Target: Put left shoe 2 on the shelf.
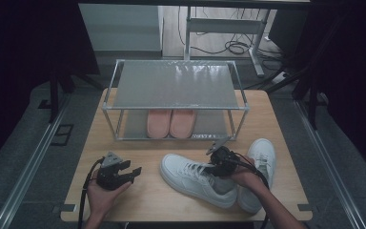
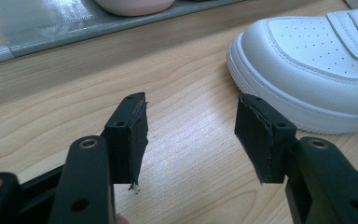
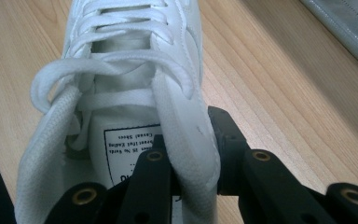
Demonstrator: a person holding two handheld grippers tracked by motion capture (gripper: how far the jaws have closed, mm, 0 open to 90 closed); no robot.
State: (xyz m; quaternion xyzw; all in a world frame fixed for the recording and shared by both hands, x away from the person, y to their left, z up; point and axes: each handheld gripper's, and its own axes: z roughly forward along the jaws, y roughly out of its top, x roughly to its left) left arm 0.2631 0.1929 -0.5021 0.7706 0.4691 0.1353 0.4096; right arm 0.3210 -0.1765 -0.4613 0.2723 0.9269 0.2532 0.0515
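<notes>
Right gripper [image 1: 215, 160] had its fingers [image 3: 151, 177] closed on the side wall of a white leather lace-up sneaker [image 1: 198, 179], one finger inside the opening, the other outside. That sneaker lay flat on the light wooden tabletop [image 1: 147, 195]. Left gripper [image 1: 132, 174] rested low, fingers [image 2: 130, 135] spread wide and empty, sneaker toe just beyond the far finger. A second white sneaker [image 1: 262, 162] lay beside the right gripper.

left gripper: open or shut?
Open. The left gripper has its fingers spread apart with bare table between them, holding nothing.
</notes>
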